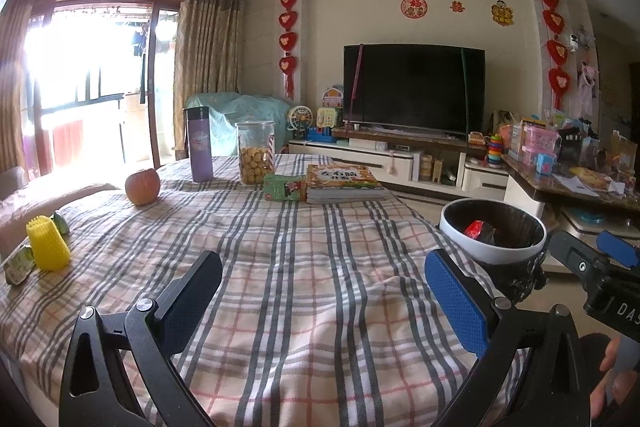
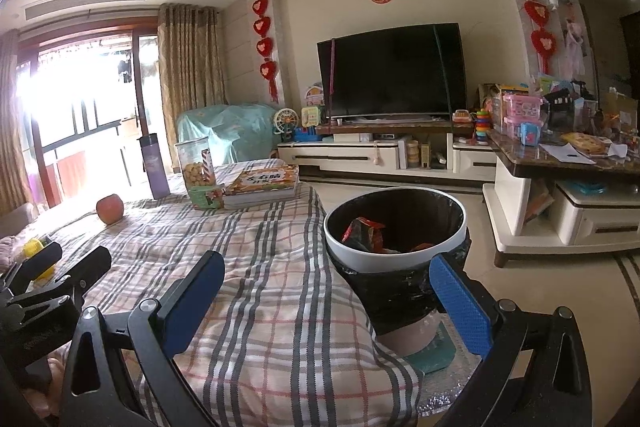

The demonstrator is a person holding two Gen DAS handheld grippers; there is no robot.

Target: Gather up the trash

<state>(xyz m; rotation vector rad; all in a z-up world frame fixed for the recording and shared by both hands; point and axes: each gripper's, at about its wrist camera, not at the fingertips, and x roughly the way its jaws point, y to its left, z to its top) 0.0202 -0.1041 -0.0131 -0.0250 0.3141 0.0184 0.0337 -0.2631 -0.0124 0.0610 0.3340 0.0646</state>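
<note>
While a plaid-clothed table (image 1: 304,267) fills both views, a white-rimmed trash bin (image 2: 394,227) lined with a black bag stands on the floor just beside its right edge, with red wrappers (image 2: 366,233) lying inside. At the table's far end sit a stack of books (image 1: 342,183), a jar of round snacks (image 1: 255,157) and a purple bottle (image 1: 199,145), with an apple (image 1: 142,186) nearer the left. A yellow foam fruit net (image 1: 47,245) stands at the left edge, a small green wrapper (image 1: 18,267) touching it. The left gripper (image 1: 324,291) hovers over bare cloth, fingers wide apart and empty. The right gripper (image 2: 326,297) is likewise spread wide, holding nothing, near the bin.
</note>
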